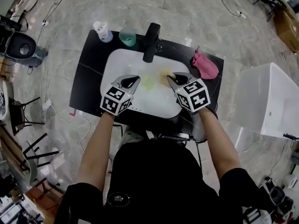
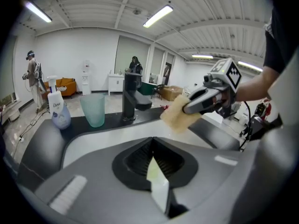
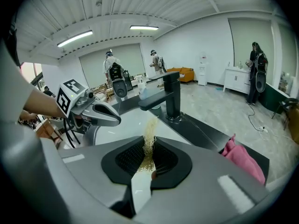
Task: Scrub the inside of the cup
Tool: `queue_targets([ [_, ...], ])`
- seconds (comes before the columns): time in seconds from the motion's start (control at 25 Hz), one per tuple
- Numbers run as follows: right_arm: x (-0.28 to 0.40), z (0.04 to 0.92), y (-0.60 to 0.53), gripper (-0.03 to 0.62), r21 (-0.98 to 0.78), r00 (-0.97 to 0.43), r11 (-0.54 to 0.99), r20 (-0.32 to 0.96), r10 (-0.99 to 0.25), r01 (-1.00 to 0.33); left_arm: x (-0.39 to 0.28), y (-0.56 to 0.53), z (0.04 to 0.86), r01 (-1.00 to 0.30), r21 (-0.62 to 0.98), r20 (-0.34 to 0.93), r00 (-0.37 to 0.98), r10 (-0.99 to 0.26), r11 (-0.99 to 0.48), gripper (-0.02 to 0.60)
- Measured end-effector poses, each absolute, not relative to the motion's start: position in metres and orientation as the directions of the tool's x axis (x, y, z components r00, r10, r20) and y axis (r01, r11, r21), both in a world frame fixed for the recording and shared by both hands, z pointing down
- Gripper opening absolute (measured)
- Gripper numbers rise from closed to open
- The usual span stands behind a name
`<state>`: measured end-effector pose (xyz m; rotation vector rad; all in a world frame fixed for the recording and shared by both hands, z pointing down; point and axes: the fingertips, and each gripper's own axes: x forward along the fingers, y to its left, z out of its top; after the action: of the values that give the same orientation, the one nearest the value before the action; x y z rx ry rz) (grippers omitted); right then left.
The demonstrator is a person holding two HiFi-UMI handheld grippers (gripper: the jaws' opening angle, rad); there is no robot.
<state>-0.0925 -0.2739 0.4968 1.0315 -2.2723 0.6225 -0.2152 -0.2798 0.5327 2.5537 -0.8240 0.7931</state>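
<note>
Our right gripper [image 1: 170, 78] clamps a yellow sponge [image 2: 175, 118] above the sink [image 1: 117, 64]; our left gripper [image 1: 136, 80] is closed and empty. The green cup [image 1: 127, 36] stands at the table's back edge, left of the faucet [image 1: 151, 41]. We should open the left and steady the cup before scrubbing.

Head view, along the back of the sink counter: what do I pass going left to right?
soap bottle → green cup → black faucet → pink cloth
</note>
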Motion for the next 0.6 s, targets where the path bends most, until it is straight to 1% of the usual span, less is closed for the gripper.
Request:
queue_targets([
  [0.04,-0.095,0.502,-0.276,0.043,-0.183,-0.547,0.598,0.662,-0.511,-0.78,-0.215,-0.278,0.541,-0.608,0.141,0.618,0.671,-0.411,-0.781,0.0],
  [0.12,-0.099,0.513,-0.28,0.043,-0.194,-0.545,0.595,0.678,-0.494,-0.78,-0.212,-0.274,0.561,-0.574,0.142,0.654,0.666,-0.359,-0.806,0.089],
  [0.2,-0.102,0.523,-0.285,0.043,-0.205,-0.538,0.584,0.692,-0.481,-0.786,-0.208,-0.267,0.581,-0.531,0.156,0.691,0.661,-0.292,-0.833,0.134],
  [0.28,-0.108,0.533,-0.29,0.043,-0.225,-0.536,0.567,0.7,-0.471,-0.792,-0.208,-0.262,0.602,-0.494,0.168,0.728,0.646,-0.231,-0.853,0.195],
  [0.44,-0.119,0.551,-0.3,0.043,-0.251,-0.534,0.549,0.718,-0.447,-0.797,-0.207,-0.263,0.645,-0.434,0.174,0.782,0.607,-0.143,-0.884,0.301],
  [0.52,-0.125,0.558,-0.304,0.043,-0.265,-0.535,0.543,0.726,-0.431,-0.797,-0.202,-0.261,0.663,-0.405,0.188,0.795,0.597,-0.103,-0.895,0.347],
  [0.6,-0.134,0.565,-0.306,0.043,-0.274,-0.538,0.546,0.736,-0.411,-0.792,-0.198,-0.263,0.675,-0.389,0.188,0.802,0.591,-0.087,-0.902,0.361],
])
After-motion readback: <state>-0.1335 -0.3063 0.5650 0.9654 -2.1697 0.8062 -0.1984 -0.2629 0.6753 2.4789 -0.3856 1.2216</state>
